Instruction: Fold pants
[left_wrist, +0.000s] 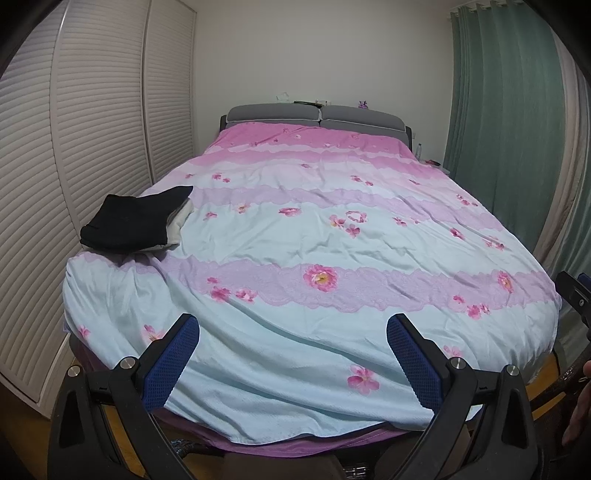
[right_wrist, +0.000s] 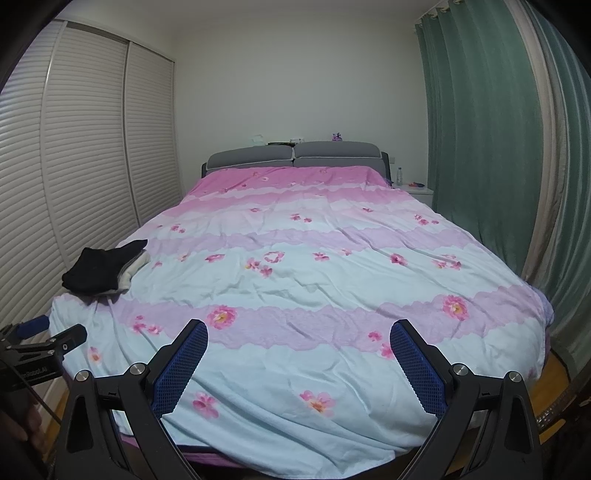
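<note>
At the foot of the bed (left_wrist: 295, 369), both grippers hang above the quilt's near edge with nothing between their fingers. The left gripper (left_wrist: 293, 332) has its jaws spread wide, and its blue pads (left_wrist: 173, 365) show a fine mesh-like texture set on black angular arms with round metal bolts. The right gripper (right_wrist: 299, 338) is just as widely parted and holds nothing; its pads (right_wrist: 417, 365) carry the same dimpled blue rubber.

The quilt (right_wrist: 295, 280) covering the bed is a soft, lightly creased fabric in bands of pale blue, lilac and pink with scalloped lace-like borders and scattered pink flowers. It drapes in loose folds over the foot of the bed.

The pants (left_wrist: 129, 221) lie on the bed's left edge, well apart from both grippers, as a compact folded stack: a matte black garment on top, roughly rectangular with one corner jutting toward the headboard (left_wrist: 317, 116), and a pale cream or grey layer (left_wrist: 181, 221) peeking out beneath on the side toward the bed's middle. How many pieces make up the stack I cannot tell.

Left of the bed stand white louvred wardrobe doors (right_wrist: 85, 147); right of it hang green pleated curtains (right_wrist: 480, 129). The padded grey headboard is split into two cushions.
</note>
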